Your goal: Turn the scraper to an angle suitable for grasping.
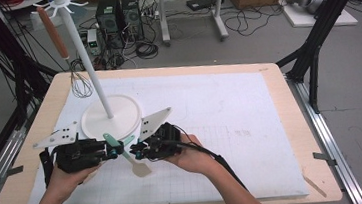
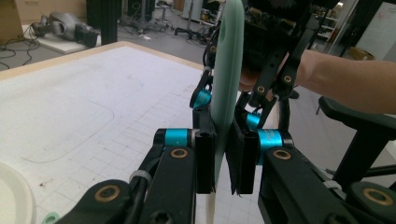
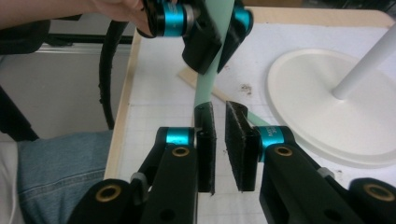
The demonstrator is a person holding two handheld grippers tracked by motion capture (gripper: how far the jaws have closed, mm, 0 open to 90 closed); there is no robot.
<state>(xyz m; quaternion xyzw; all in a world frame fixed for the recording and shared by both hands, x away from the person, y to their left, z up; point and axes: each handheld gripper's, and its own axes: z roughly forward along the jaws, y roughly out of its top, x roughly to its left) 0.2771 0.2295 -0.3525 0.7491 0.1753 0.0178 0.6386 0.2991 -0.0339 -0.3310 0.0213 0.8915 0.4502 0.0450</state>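
A spatula [image 1: 141, 168] with a mint-green handle and a pale head hangs between my two grippers, low over the white mat. My left gripper [image 1: 115, 149] is shut on the handle. In the left gripper view the green handle [image 2: 229, 70] stands upright between its pads [image 2: 204, 158]. My right gripper [image 1: 133, 151] faces it from the other side. Farther along the handle in that view, its jaws [image 2: 226, 109] hug the handle. In the right gripper view the handle [image 3: 208, 79] runs down to the tips of my right gripper [image 3: 219, 140], with my left gripper [image 3: 217, 32] clamped on it above.
A white utensil stand [image 1: 110, 116] with a round base and tall pole stands just behind the grippers, its base [image 3: 327, 102] close by. A whisk [image 1: 80, 81] hangs from its top hooks. The white gridded mat [image 1: 221, 128] stretches away to the right. A small green loop [image 2: 50, 217] lies by the base.
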